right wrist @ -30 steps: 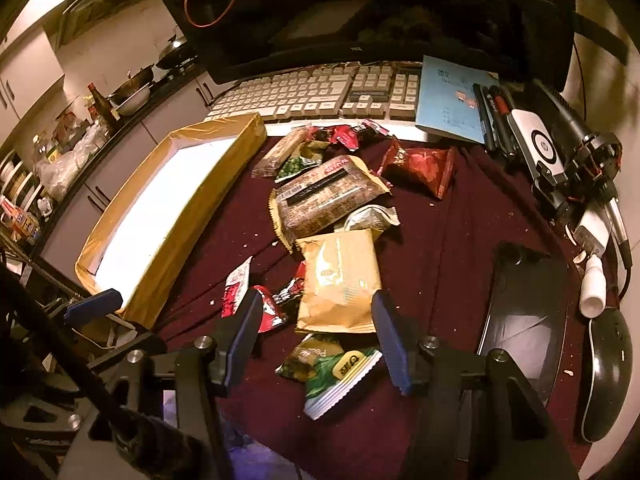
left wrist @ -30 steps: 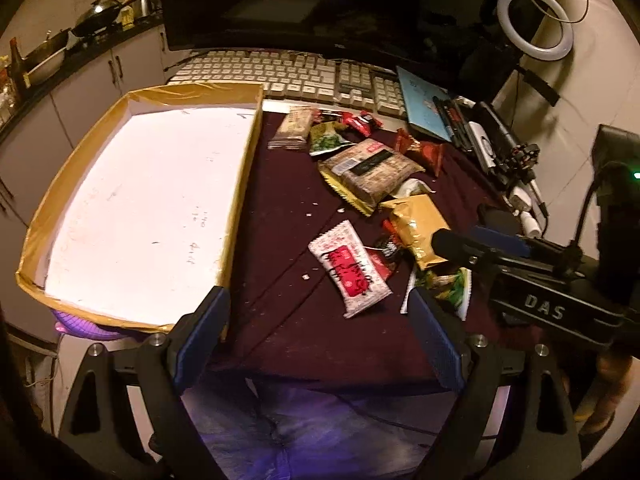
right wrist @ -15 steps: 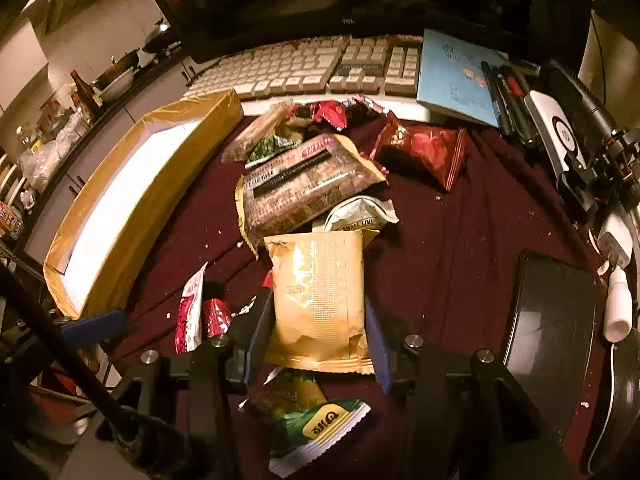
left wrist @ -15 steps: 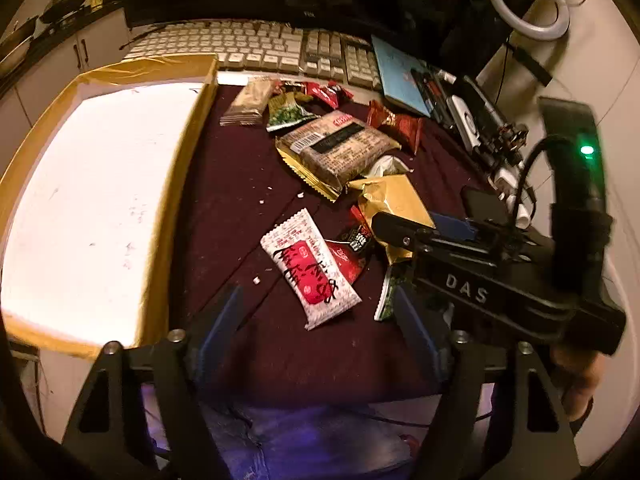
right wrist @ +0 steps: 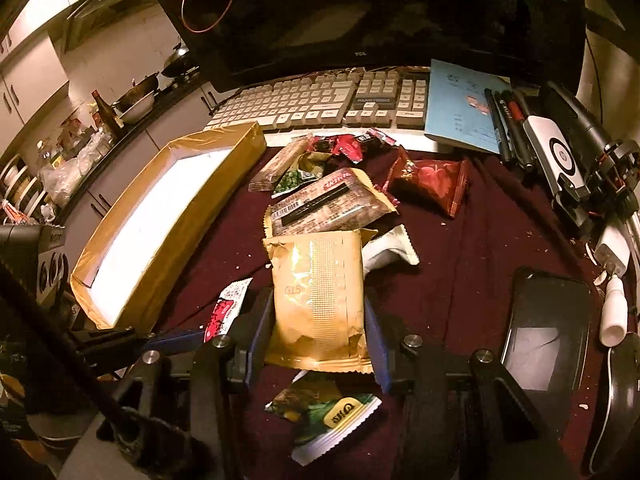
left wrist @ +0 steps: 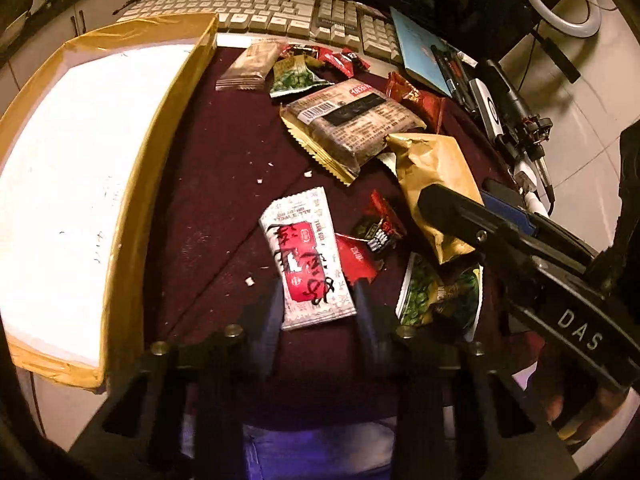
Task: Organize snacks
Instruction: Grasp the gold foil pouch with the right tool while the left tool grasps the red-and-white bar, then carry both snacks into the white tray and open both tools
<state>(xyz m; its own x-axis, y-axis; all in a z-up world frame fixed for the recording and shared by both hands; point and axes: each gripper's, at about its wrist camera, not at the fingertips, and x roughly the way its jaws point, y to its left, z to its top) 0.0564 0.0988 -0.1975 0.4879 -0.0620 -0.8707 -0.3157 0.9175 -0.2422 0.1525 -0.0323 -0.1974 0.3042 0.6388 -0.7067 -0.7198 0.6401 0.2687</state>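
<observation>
Snack packets lie scattered on a dark red cloth [left wrist: 224, 184]. My left gripper [left wrist: 318, 306] has closed around the near end of a white-and-red packet [left wrist: 306, 256]. My right gripper [right wrist: 318, 338] has closed around the sides of a gold packet [right wrist: 320, 292], also seen in the left wrist view [left wrist: 434, 176]. A large brown packet [right wrist: 328, 204], a dark red bag [right wrist: 430, 180], green pea packets [left wrist: 438, 296] and small red packets [left wrist: 376, 228] lie around. An open yellow box with a white floor [left wrist: 80, 176] stands at the left.
A keyboard [right wrist: 312, 98] and a monitor [right wrist: 360, 12] stand behind the snacks. A blue booklet [right wrist: 464, 104] with pens, camera gear [right wrist: 576, 168], a phone [right wrist: 544, 332] and a mouse [right wrist: 620, 396] lie at the right. Crumbs dot the cloth.
Both grippers moved forward and down and closed, the left around the white-and-red packet, the right around the gold packet.
</observation>
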